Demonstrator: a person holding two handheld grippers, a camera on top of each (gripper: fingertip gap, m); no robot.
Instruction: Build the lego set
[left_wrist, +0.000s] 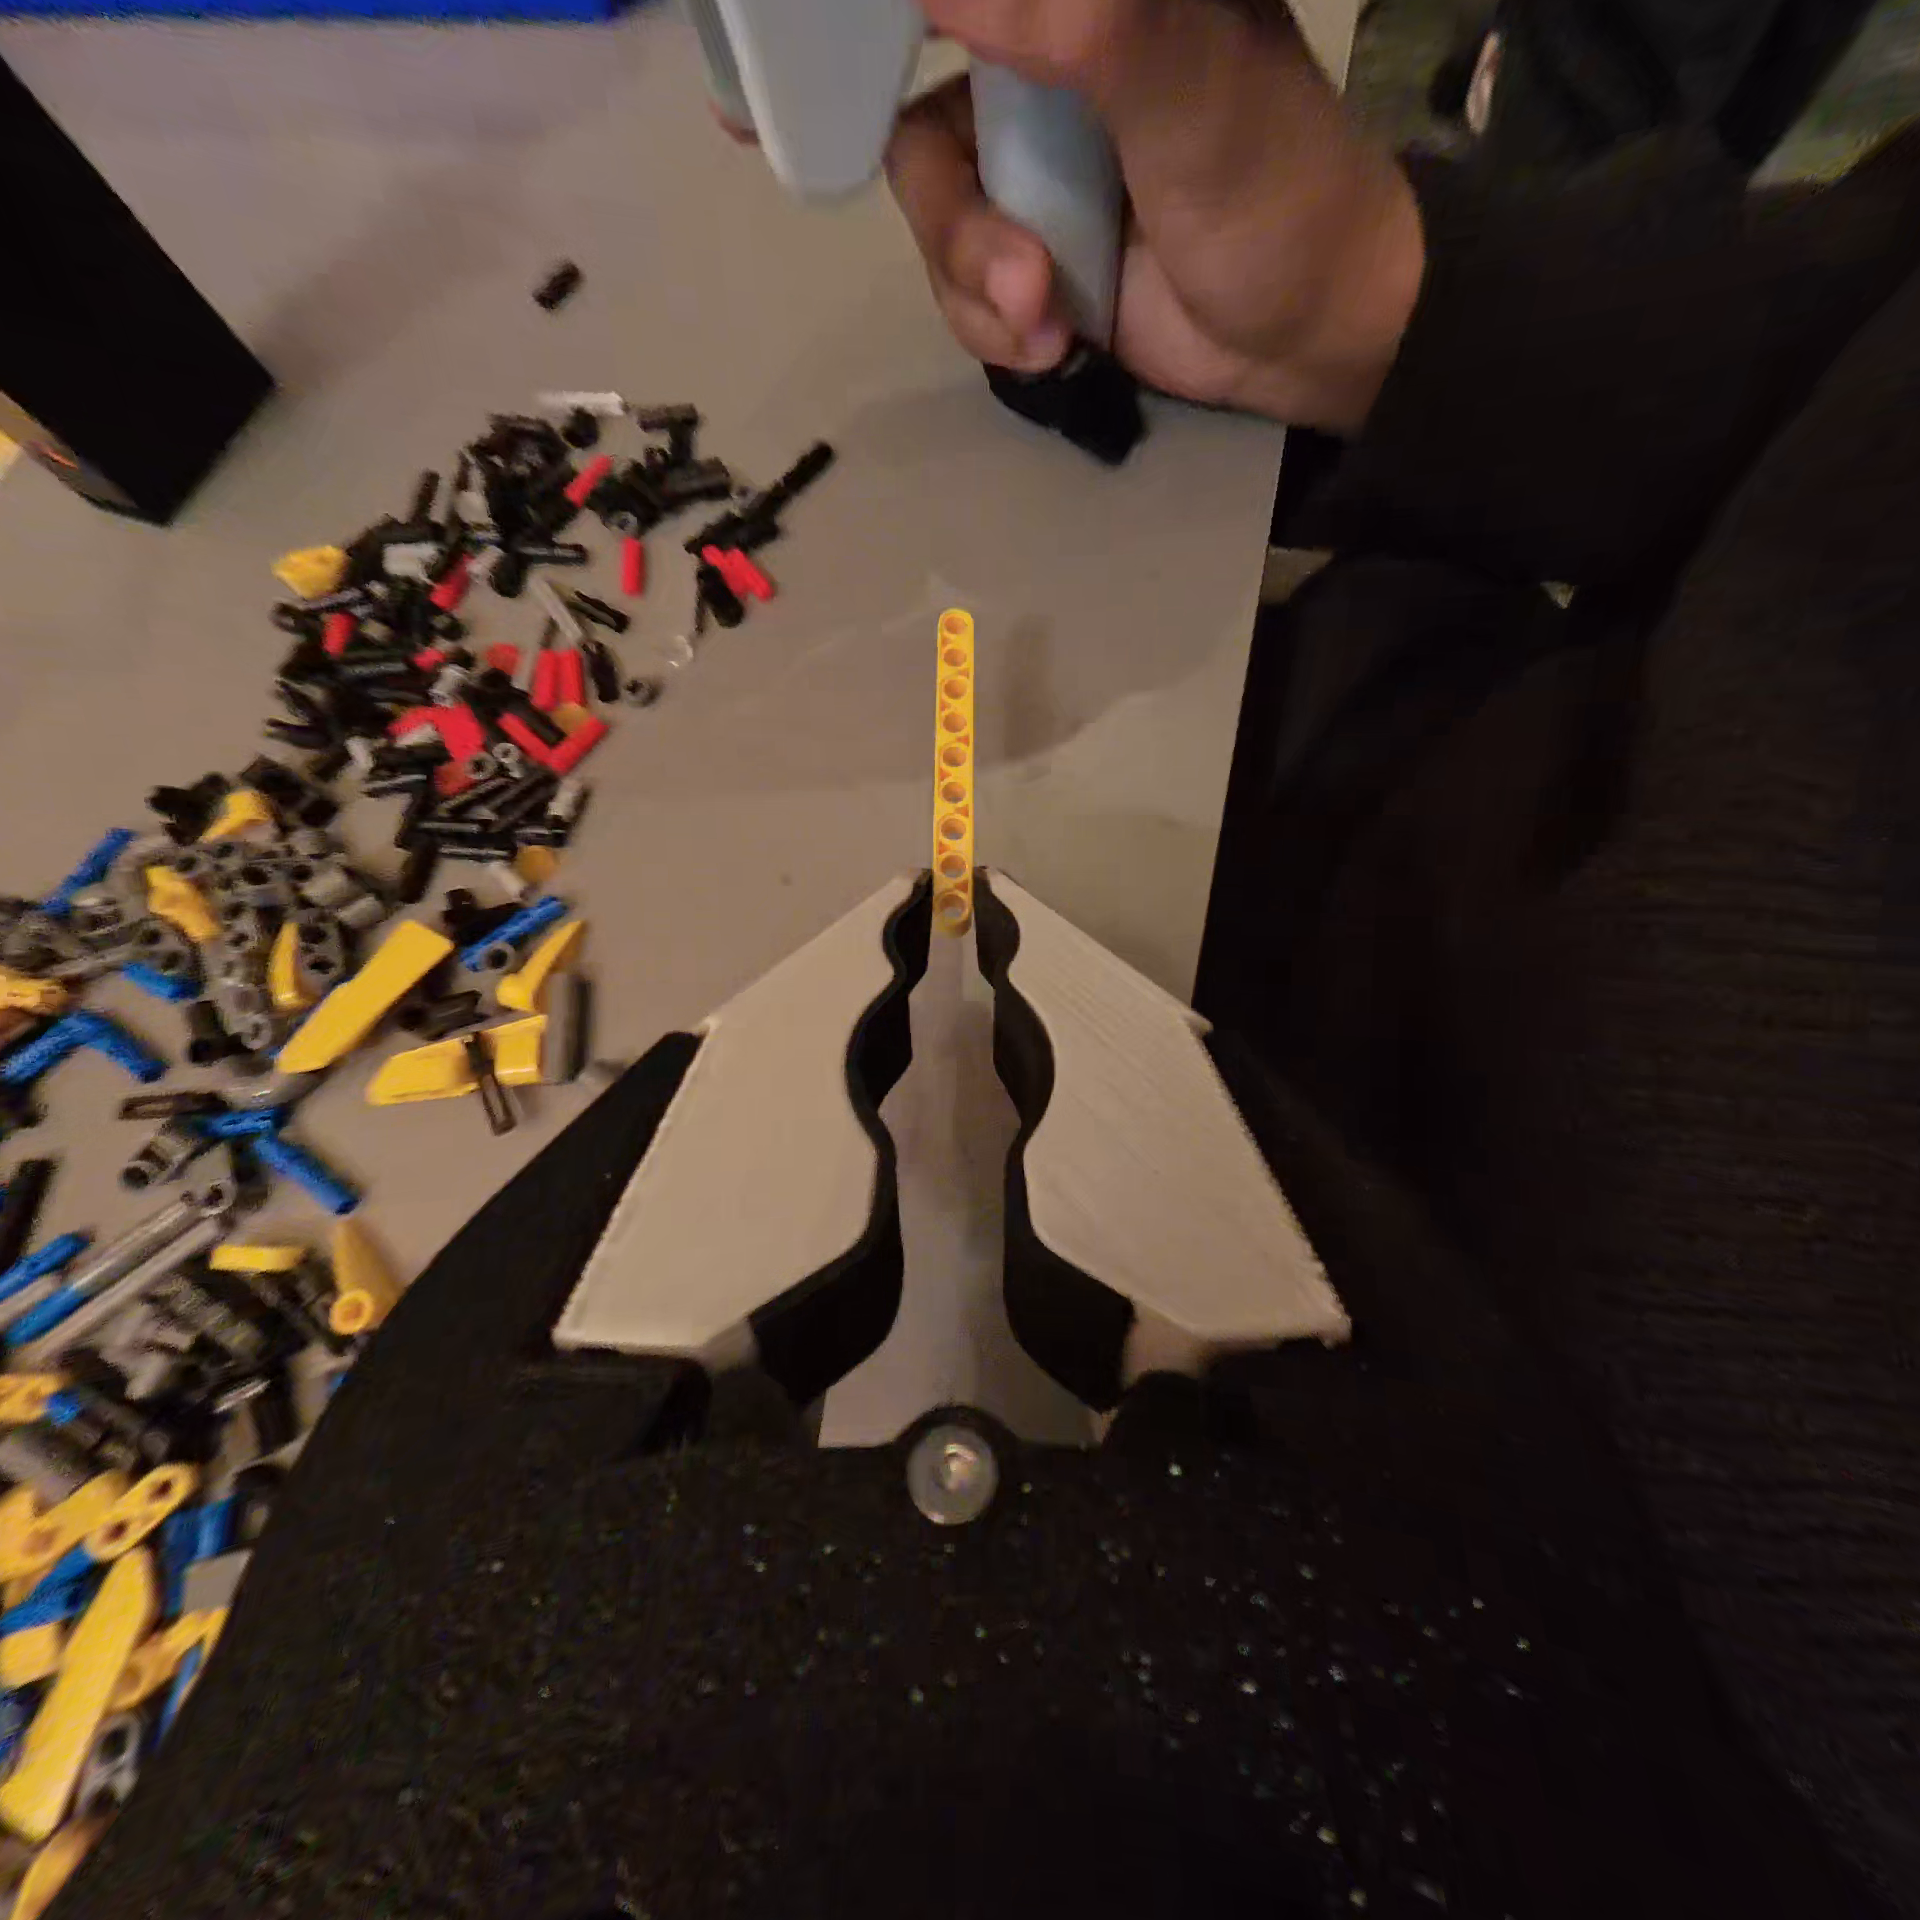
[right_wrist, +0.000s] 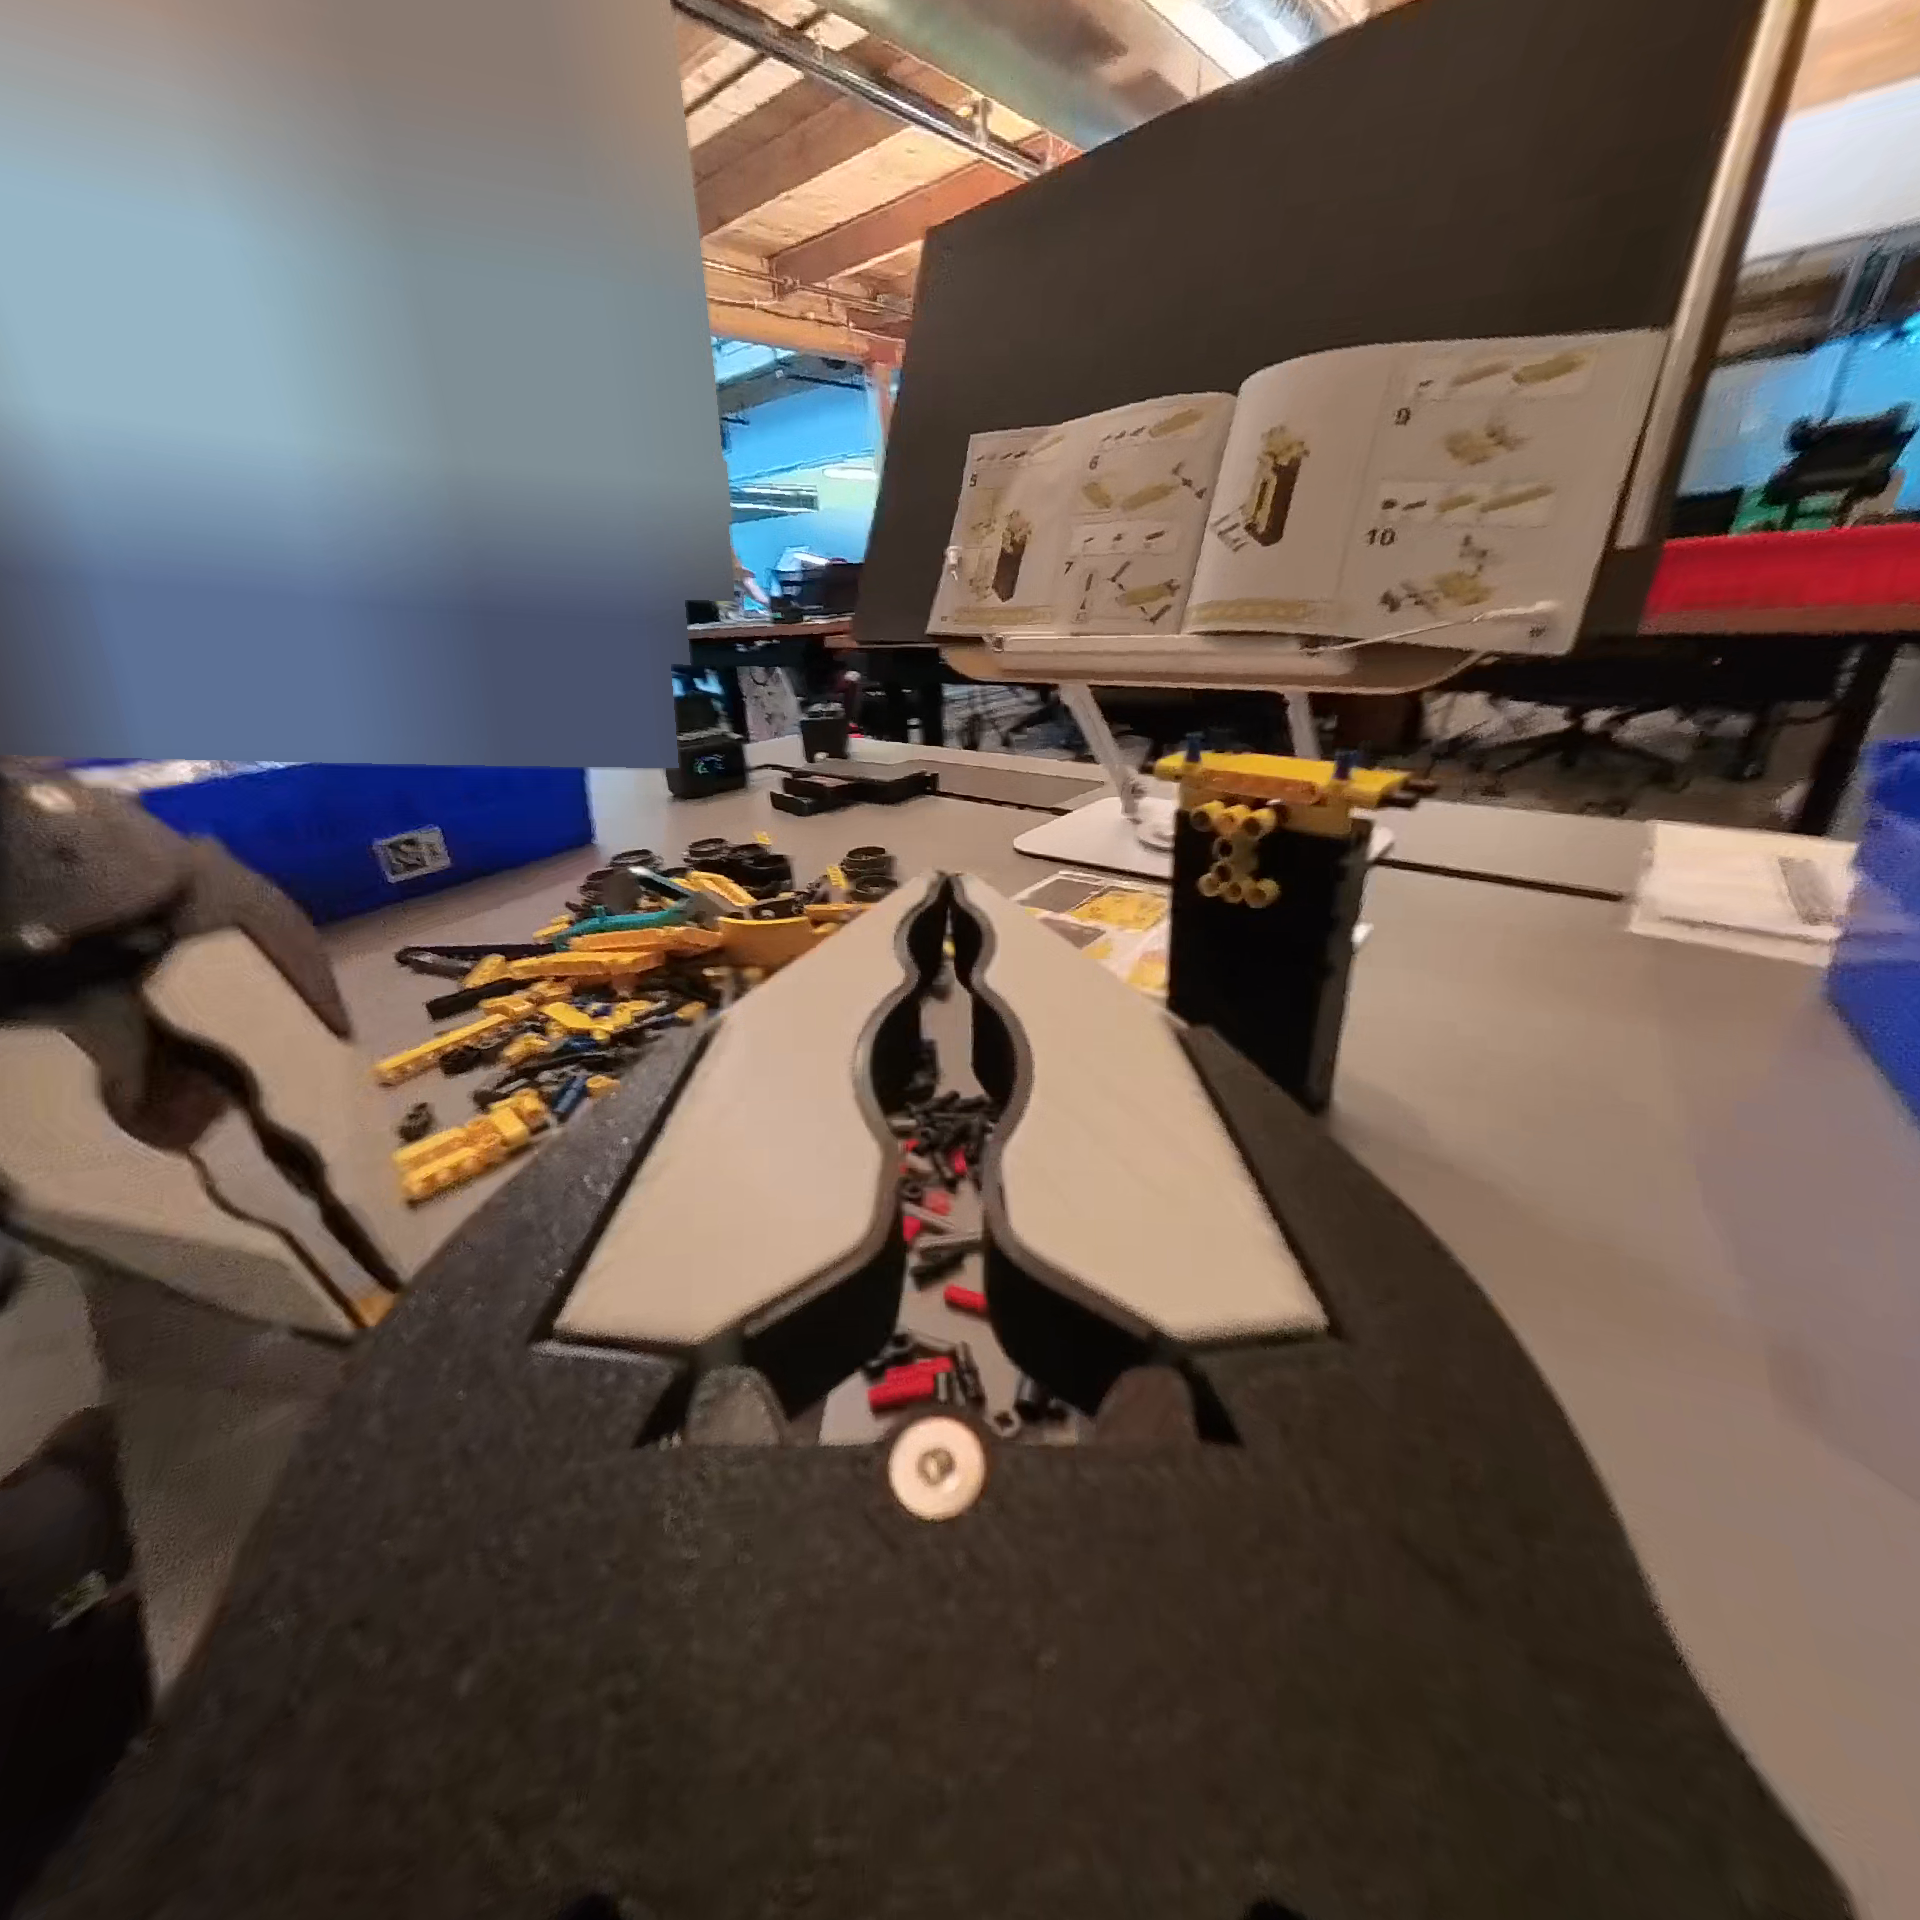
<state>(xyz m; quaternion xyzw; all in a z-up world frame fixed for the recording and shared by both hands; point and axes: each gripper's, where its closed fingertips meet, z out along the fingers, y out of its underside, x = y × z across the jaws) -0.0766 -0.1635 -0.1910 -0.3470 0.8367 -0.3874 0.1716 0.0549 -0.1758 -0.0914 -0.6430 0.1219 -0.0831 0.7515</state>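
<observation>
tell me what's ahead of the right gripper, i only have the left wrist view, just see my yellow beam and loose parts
Observer: A black and yellow partial build stands upright on the table, ahead and to the right of the right gripper.
Operator: is the right one holding anything
Observer: No, its tips are together with nothing between them.
Operator: any guide around
Observer: An open instruction booklet sits on a stand behind the build.

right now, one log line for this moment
left hand-held gripper: shut on yellow beam | right hand-held gripper: shut, empty | parts pile on table
</observation>
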